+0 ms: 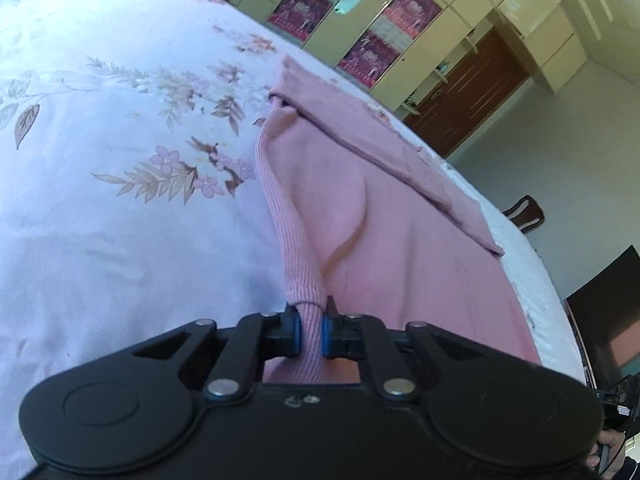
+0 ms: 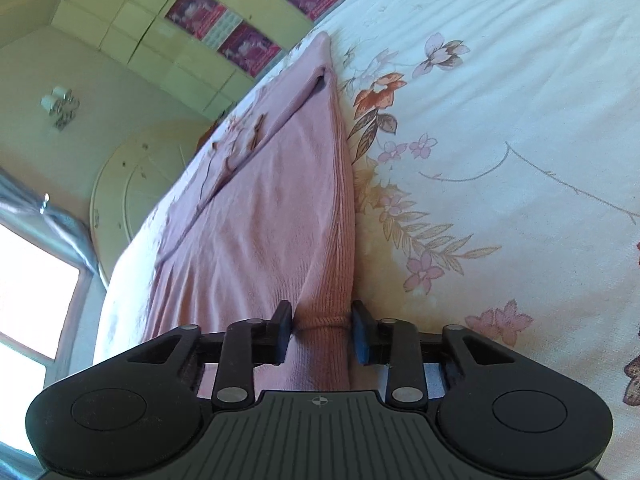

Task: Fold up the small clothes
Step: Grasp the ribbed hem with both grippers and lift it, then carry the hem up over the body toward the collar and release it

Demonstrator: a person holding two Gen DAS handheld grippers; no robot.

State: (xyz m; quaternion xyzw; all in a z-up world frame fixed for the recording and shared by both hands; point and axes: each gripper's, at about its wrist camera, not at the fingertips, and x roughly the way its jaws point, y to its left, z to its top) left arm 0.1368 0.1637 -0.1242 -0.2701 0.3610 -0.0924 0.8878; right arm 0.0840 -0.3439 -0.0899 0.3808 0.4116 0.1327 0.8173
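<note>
A pink knit garment lies flat on a floral bedsheet, with a folded sleeve or flap across its far part. In the left wrist view my left gripper is shut on the garment's ribbed hem, which bunches into a narrow strip between the blue pads. In the right wrist view the same garment stretches away from me on the sheet. My right gripper is shut on a thicker bunch of its ribbed edge, with a finger pressing on each side.
The bed's edge runs close along the garment's far side in both views. Beyond it stand a pale wardrobe with pink posters, a brown door, a chair back and a bright window. A person's hand shows at the lower right.
</note>
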